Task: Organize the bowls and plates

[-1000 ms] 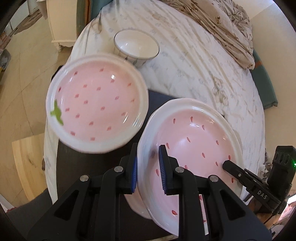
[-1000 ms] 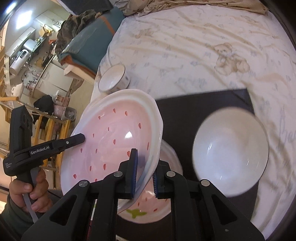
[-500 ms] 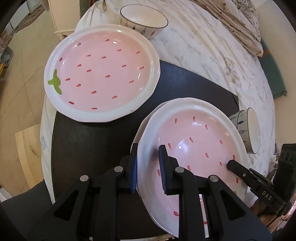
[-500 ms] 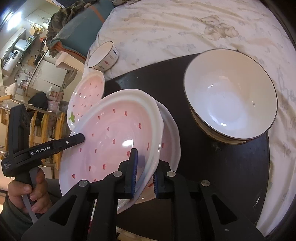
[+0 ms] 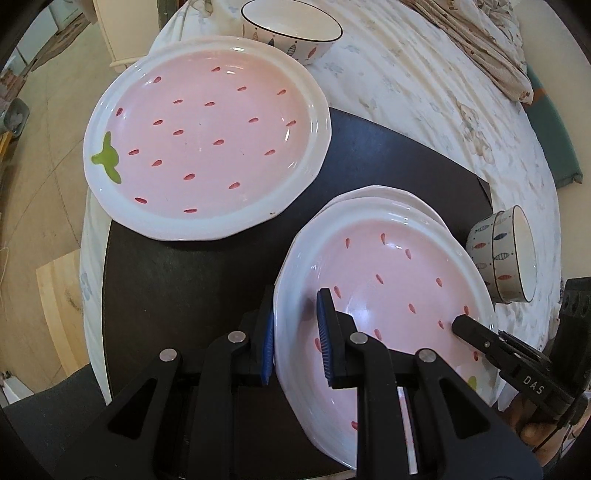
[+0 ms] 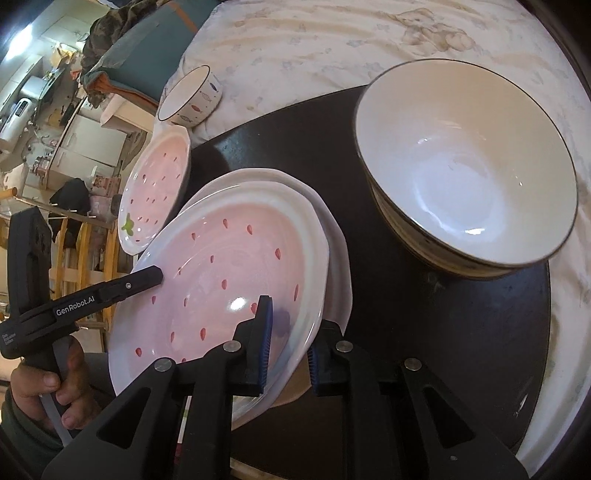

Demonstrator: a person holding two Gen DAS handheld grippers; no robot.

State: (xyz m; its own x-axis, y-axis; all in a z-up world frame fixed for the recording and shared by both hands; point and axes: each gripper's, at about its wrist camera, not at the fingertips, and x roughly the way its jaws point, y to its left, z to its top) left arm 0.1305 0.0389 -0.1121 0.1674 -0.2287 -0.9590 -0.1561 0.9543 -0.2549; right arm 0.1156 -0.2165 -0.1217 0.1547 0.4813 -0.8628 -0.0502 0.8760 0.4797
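**Strawberry plate coming down onto its twin**

While both my grippers share one pink strawberry plate (image 5: 388, 291), it sits tilted just over a matching plate (image 6: 338, 258) on the dark mat (image 5: 177, 280), whose white rim peeks out beneath it. My left gripper (image 5: 295, 332) pinches the near rim, one blue pad on the pink face and the other outside the edge. My right gripper (image 6: 286, 332) straddles the opposite rim, and its jaws are opening; the under pad already looks slightly clear of the plate, though I cannot tell for certain.

This is glazed ceramic: stiff, fairly heavy for its size, slick under rubber pads, and quick to chip if it drops rim-first onto the plate below. The raised rim is the only sensible place to grip, pads set well onto the sloped lip rather than the very edge. With one side loosening, I judge the weight should rest on the lower plate before the left lets go.

Elsewhere, a third strawberry plate (image 5: 207, 140) lies at the mat's far corner, with a small fish-patterned bowl (image 5: 291, 26) behind it on the bedsheet (image 5: 424, 85). A big white bowl (image 6: 465, 166), seemingly stacked on another, stands on the mat near the plates.
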